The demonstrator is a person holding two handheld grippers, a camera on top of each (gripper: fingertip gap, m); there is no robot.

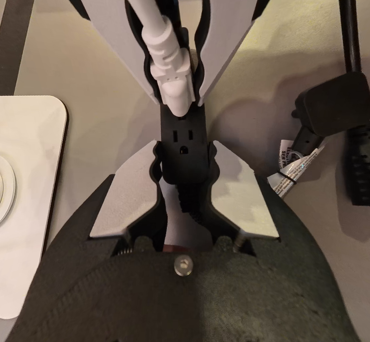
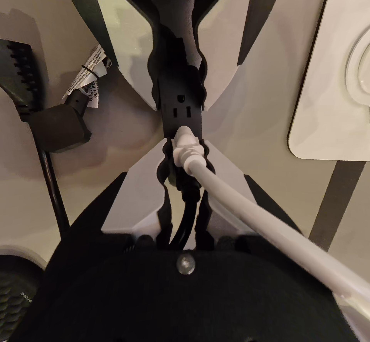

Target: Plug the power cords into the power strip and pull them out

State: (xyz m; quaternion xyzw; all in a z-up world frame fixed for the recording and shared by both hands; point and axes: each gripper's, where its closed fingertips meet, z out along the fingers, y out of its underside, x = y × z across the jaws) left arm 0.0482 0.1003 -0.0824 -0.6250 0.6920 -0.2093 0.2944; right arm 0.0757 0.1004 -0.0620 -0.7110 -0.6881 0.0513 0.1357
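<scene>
We see a pale table [image 1: 66, 68] with a dark stripe [image 2: 336, 198]. On the table lies a white board [image 1: 30, 132] with rounded corners, and on this board sits a round white disc [image 1: 6, 190].

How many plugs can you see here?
2. A white plug is clamped in the right gripper at the power strip; a black plug lies on the table beside it. A black cord under the white one may hide another.

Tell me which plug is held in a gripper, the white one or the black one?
The white plug, clamped by the right gripper at the power strip. The black plug lies loose on the table, apart from both grippers.
</scene>
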